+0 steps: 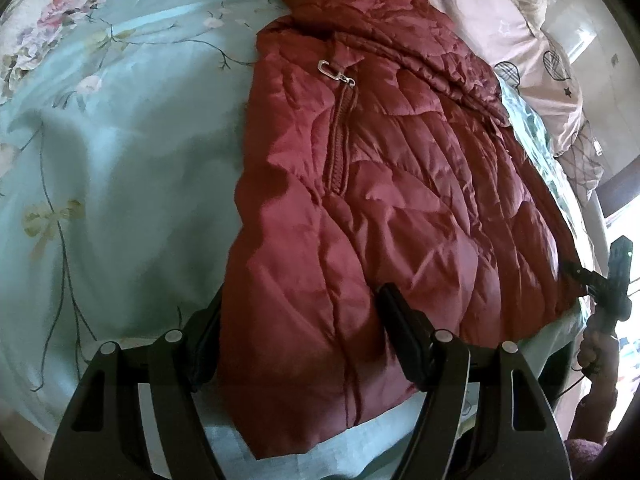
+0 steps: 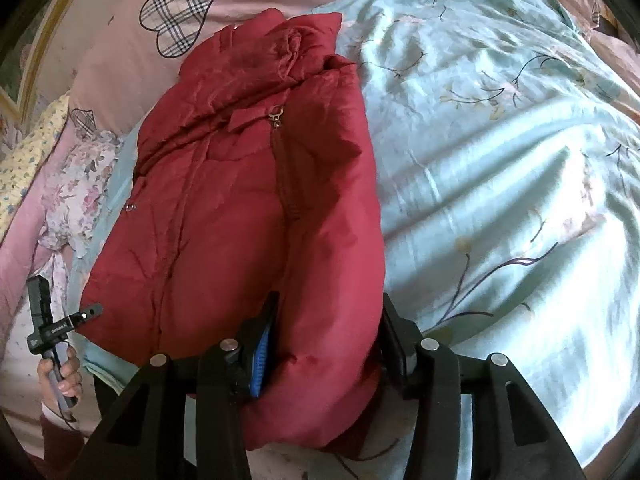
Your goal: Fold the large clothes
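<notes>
A dark red quilted puffer jacket (image 1: 380,184) lies zipped on a pale blue floral sheet (image 1: 120,168), collar at the far end. My left gripper (image 1: 300,316) straddles the near hem corner, fingers wide apart with jacket fabric between them. In the right wrist view the same jacket (image 2: 240,200) fills the middle. My right gripper (image 2: 328,328) straddles the jacket's other hem corner, thick fabric between its fingers, one blue pad (image 2: 262,364) showing. The right gripper also shows at the left wrist view's right edge (image 1: 600,280). The left gripper shows in the right wrist view (image 2: 86,314).
A pink quilt with plaid hearts (image 2: 180,28) lies bunched behind the jacket's collar. A floral cloth (image 2: 76,184) lies to the left in the right wrist view. The blue sheet (image 2: 500,160) spreads wide beside the jacket. A hand (image 2: 60,376) holds the left tool.
</notes>
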{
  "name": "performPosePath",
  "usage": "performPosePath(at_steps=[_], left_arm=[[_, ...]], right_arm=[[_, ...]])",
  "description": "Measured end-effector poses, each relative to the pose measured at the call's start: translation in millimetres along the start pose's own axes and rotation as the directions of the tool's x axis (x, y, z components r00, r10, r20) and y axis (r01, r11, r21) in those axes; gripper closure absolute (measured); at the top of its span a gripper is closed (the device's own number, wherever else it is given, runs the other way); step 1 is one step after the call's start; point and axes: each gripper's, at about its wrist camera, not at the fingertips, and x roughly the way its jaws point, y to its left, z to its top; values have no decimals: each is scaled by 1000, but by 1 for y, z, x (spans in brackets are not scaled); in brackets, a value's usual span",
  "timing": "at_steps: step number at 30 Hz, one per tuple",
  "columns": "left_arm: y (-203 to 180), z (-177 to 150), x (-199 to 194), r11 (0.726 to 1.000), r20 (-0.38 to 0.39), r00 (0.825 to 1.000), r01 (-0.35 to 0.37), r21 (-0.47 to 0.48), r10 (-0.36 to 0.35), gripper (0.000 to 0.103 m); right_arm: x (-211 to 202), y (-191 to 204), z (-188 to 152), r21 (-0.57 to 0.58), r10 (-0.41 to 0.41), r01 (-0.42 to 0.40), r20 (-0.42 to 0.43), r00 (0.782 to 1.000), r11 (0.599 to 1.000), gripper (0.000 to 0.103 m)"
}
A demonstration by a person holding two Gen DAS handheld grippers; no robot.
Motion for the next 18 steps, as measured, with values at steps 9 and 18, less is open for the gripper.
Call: performPosePath(at_steps=[9,18], left_arm=[[-1,-5,3,997,1,997,73,-3,-73,51],[-14,-5,-9,994,45,995,91,58,-94,81]], right_arm=[[1,-3,-4,18,32,-32,2,999,999,62],[-6,4,-7,5,57,-57,43,997,998,79]])
